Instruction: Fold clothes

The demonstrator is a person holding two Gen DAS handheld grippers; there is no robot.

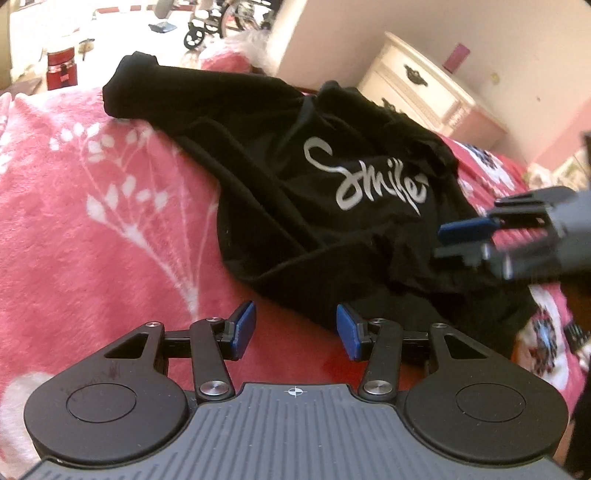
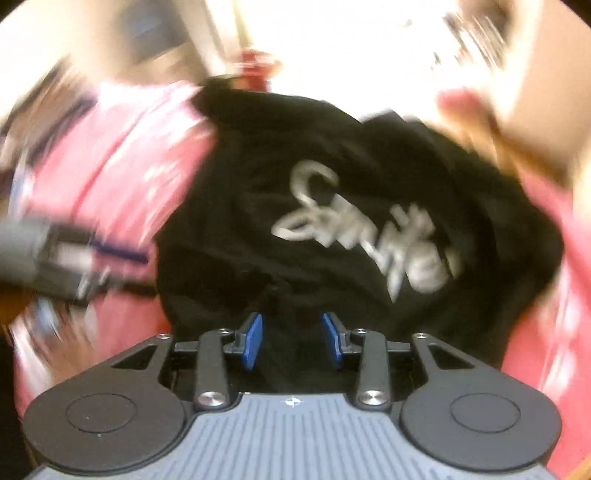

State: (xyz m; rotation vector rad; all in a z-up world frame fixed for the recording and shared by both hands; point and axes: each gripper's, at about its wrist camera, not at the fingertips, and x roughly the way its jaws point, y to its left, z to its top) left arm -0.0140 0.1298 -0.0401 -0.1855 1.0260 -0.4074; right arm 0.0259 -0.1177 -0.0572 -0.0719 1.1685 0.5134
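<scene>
A black T-shirt (image 1: 295, 177) with silver script lettering lies crumpled on a pink floral blanket (image 1: 92, 221). My left gripper (image 1: 295, 332) is open just short of the shirt's near hem, nothing between its blue pads. In the left wrist view my right gripper (image 1: 458, 240) reaches in from the right over the shirt's right edge, blurred. The right wrist view is motion-blurred: my right gripper (image 2: 292, 339) stands open above the black T-shirt (image 2: 351, 206), its pads apart with dark cloth beneath them. The left gripper (image 2: 122, 262) shows at that view's left edge.
A cream dresser (image 1: 417, 85) stands against the wall at the back right. A red container (image 1: 61, 68) sits beyond the bed at the far left, and a wheeled frame (image 1: 207, 26) stands on the floor behind. Patterned bedding (image 1: 546, 332) lies to the right.
</scene>
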